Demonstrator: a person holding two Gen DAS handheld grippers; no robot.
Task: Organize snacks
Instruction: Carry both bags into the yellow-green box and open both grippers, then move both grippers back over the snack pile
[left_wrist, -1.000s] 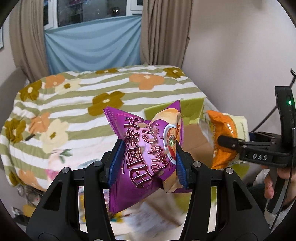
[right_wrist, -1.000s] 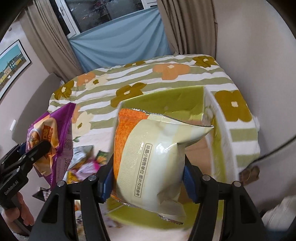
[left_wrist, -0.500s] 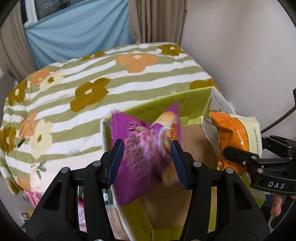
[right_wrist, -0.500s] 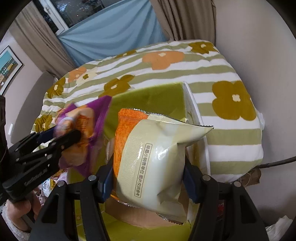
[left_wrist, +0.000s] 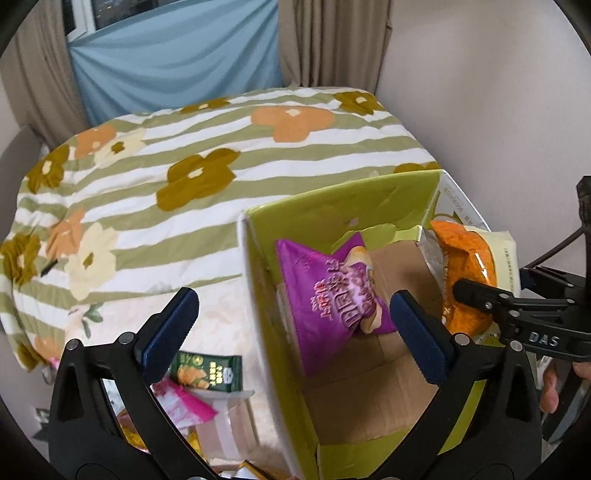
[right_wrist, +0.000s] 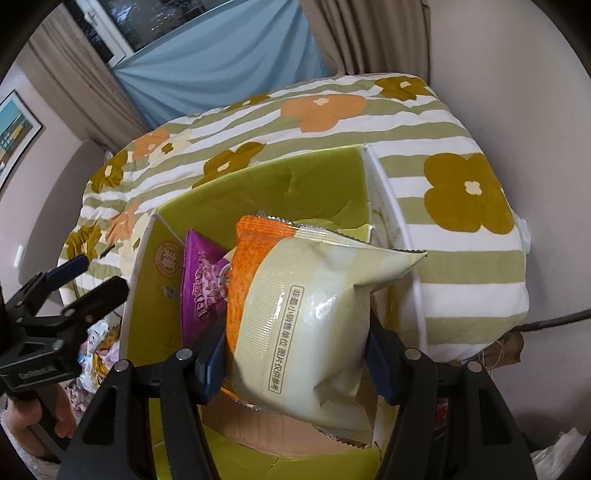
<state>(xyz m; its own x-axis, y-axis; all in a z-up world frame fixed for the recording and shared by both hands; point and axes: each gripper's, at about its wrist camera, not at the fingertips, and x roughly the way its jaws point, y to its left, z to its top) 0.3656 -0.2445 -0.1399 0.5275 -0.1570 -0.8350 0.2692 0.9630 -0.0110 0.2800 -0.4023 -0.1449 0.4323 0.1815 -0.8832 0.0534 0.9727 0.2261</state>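
The right gripper (right_wrist: 295, 363) is clamped on the orange-and-cream snack bag (right_wrist: 310, 314), its blue pads pressing the bag's lower half from both sides, with the bag held over the open green cardboard box (right_wrist: 258, 184). The likeliest trouble sits right here: the bag is puffy and slick, pinched low with most of its bulk above the pads, so a loose squeeze could let it slide out or tip before it is over bare box floor, and a hard one could crush what is inside. Just beyond and to the bag's left, the purple snack bag (left_wrist: 328, 291) lies inside the box, leaning against the left wall — if the orange bag is let go where it hangs, it may land half on top of the purple one rather than beside it. The left gripper (left_wrist: 291, 317) stands wide apart and empty, straddling the box's left wall (left_wrist: 258, 295); the purple bag lies between and a little past its fingers, touching neither pad that I can see. A careless pull could catch that wall and drag the box. Loose packets (left_wrist: 199, 373) lie outside the box on the floral bedspread (left_wrist: 184, 147) behind.
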